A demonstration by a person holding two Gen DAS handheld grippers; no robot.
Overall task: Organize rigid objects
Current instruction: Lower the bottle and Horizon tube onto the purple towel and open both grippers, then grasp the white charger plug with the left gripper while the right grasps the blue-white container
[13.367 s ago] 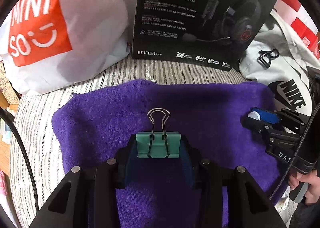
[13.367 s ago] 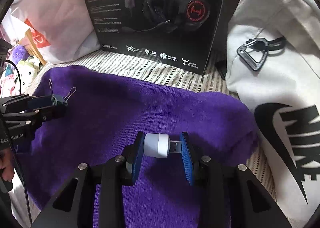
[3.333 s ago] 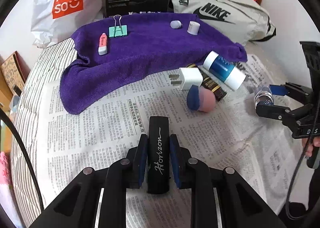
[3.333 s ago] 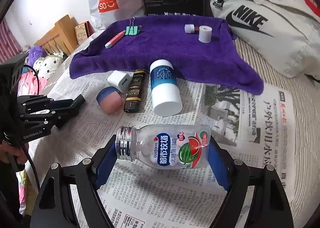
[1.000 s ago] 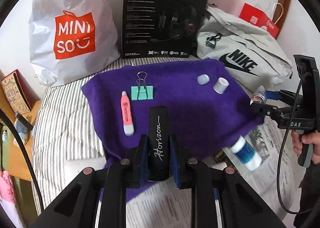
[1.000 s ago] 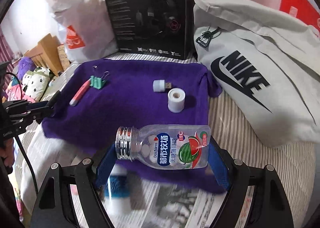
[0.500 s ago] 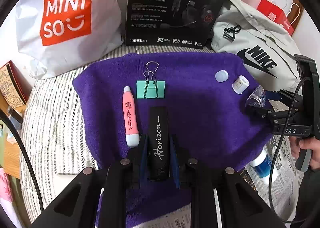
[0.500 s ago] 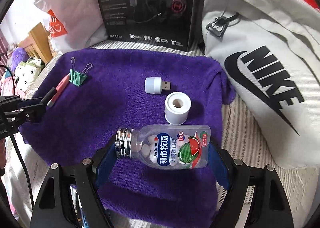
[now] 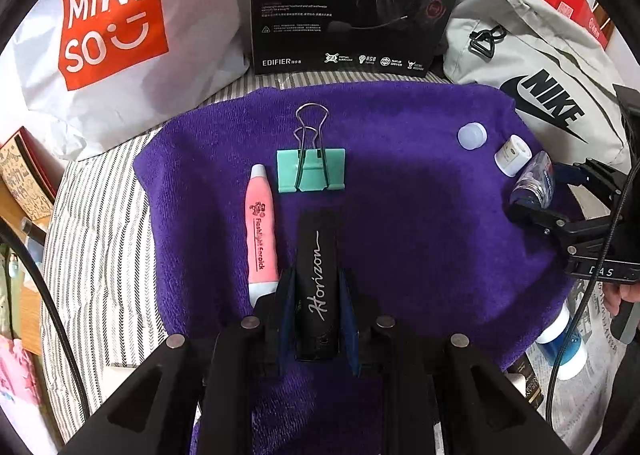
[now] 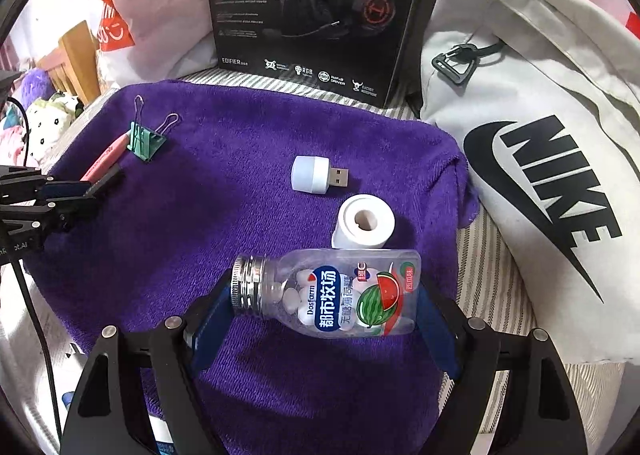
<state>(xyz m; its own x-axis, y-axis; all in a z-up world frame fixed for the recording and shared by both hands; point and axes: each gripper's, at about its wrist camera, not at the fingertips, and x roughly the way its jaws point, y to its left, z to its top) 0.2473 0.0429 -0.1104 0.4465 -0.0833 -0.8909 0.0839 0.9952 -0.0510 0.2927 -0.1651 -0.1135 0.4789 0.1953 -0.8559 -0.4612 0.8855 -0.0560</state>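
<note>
Striped bedding (image 9: 100,239) underneath everything, looks like a bed. Behind it, propped upright: white Miniso bag (image 9: 120,35) left of a black Edifier headset box (image 9: 352,3), grey Nike bag (image 10: 540,143) right of the box. Red paper bags (image 9: 568,3) behind the Nike bag. Wooden furniture (image 10: 76,55) and plush toys (image 10: 44,115) left of the Miniso bag.

My left wrist view looks down close over the purple fleece towel (image 9: 420,239), facing the black headset box (image 9: 352,3); my right wrist view sits just as near, angled from the right; both share towel, box and mint-green binder clip (image 10: 146,141)
</note>
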